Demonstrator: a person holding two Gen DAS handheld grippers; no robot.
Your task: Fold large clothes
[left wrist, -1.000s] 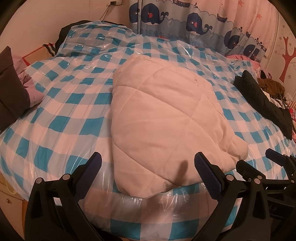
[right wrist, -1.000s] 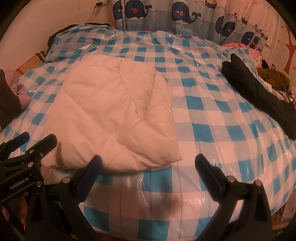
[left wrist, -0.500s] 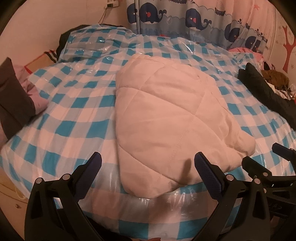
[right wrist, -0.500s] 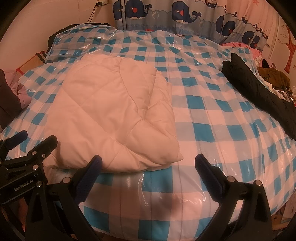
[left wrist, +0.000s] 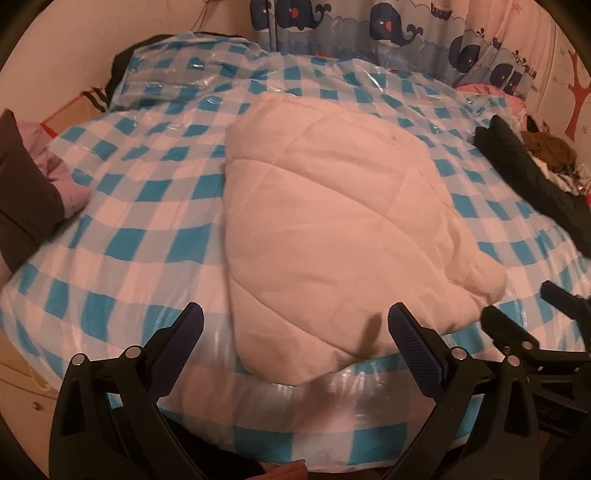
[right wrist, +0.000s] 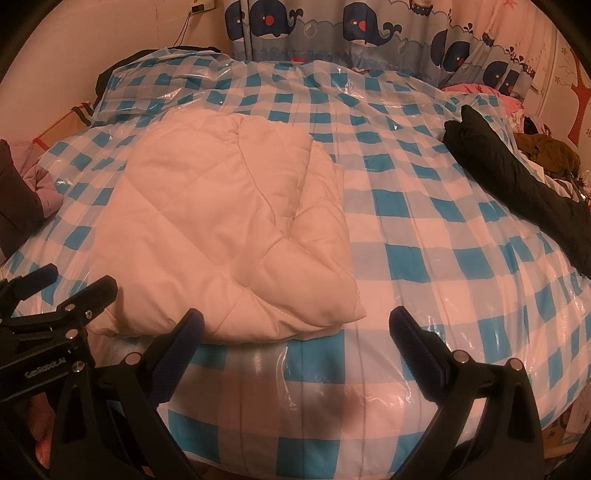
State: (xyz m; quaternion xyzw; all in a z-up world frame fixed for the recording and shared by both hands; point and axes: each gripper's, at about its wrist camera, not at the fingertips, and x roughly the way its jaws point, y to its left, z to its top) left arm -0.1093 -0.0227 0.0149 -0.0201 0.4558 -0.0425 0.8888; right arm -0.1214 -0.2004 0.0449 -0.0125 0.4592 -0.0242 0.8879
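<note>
A cream quilted garment (left wrist: 332,236) lies folded into a thick bundle on the bed (left wrist: 147,206), whose blue-and-white checked cover sits under a shiny clear plastic sheet (right wrist: 424,229). Seen from the left wrist, the bundle fills the middle of the bed and its near edge reaches almost to the near edge of the mattress, just beyond the left gripper (left wrist: 295,325), whose jaws stand wide apart and hold nothing. The right gripper (right wrist: 295,325) hovers at the near edge too, jaws spread and empty, with the bundle's near right corner just beyond its left finger; bare checked cover lies ahead of it. Each gripper shows at the side of the other's view, close alongside. A long black garment (right wrist: 517,184) lies along the right side of the bed, well apart from the cream bundle, with nothing between them but the plastic-covered checks. Beyond it, at the far right, sits a heap of brown and pink clothes (right wrist: 546,151). At the left edge lies a pile of dark brown and pink fabric (left wrist: 33,184), also apart from the bundle. A whale-print curtain (right wrist: 351,33) hangs behind the far end of the bed, and a dark cable (right wrist: 184,29) runs down the wall at the far left.
</note>
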